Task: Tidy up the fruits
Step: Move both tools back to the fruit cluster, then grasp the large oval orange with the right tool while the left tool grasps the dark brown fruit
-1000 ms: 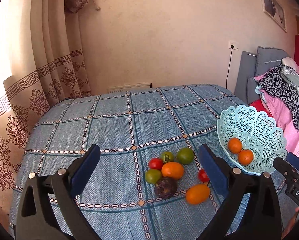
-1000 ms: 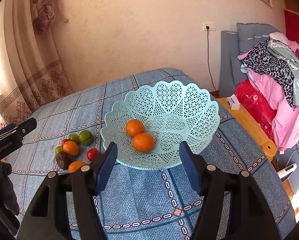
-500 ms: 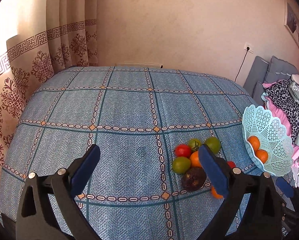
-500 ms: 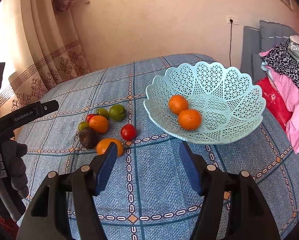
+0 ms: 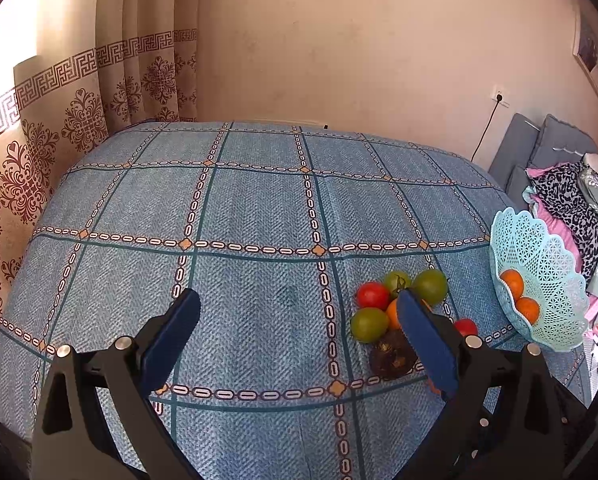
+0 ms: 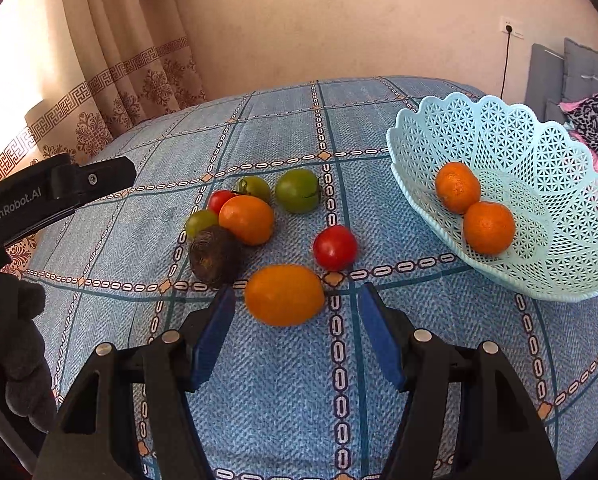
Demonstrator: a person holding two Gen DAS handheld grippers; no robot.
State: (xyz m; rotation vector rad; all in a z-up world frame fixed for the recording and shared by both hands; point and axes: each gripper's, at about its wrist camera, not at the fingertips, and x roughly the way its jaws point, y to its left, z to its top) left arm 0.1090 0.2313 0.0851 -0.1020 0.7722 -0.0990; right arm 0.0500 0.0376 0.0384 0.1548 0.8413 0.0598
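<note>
1. A blue checked cloth covers the worktop; patterned curtains hang at its left, and a pile of clothes lies past the basket on the right.
2. Loose on the cloth: two oranges, the nearer orange apart from the cluster; two red tomatoes, one red tomato alone; three green tomatoes; one dark fruit. The basket holds two mandarins.
3. The right gripper has its fingers wide apart, empty, flanking the nearer orange without touching. The left gripper is likewise spread wide and empty, its right finger hiding part of the cluster.
</note>
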